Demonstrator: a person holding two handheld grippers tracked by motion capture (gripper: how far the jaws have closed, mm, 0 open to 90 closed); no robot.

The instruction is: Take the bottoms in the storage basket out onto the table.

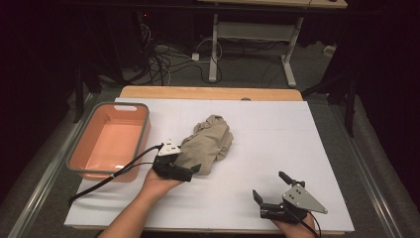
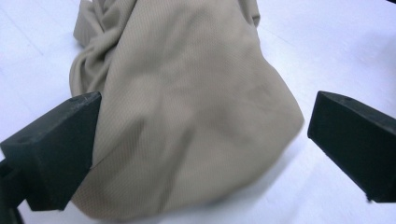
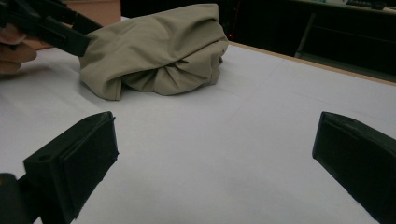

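A crumpled beige cloth (image 1: 207, 143) lies on the white table cover (image 1: 277, 134), left of centre. My left gripper (image 1: 184, 159) is at the cloth's near end, open, its jaws set on either side of the bunched fabric. In the left gripper view the cloth (image 2: 196, 116) bulges between the two wide-apart jaws of the gripper (image 2: 201, 140). My right gripper (image 1: 270, 186) rests near the front edge at the right, open with nothing in it. The right gripper view looks past its gripper's (image 3: 215, 158) spread jaws to the cloth (image 3: 154, 51) and the left gripper (image 3: 51, 28) farther off.
An orange basin (image 1: 109, 144) with a grey rim stands at the table's left edge, with nothing in it. A wooden table edge (image 1: 208, 92) runs along the far side. Beyond it are cables and desk legs on the floor.
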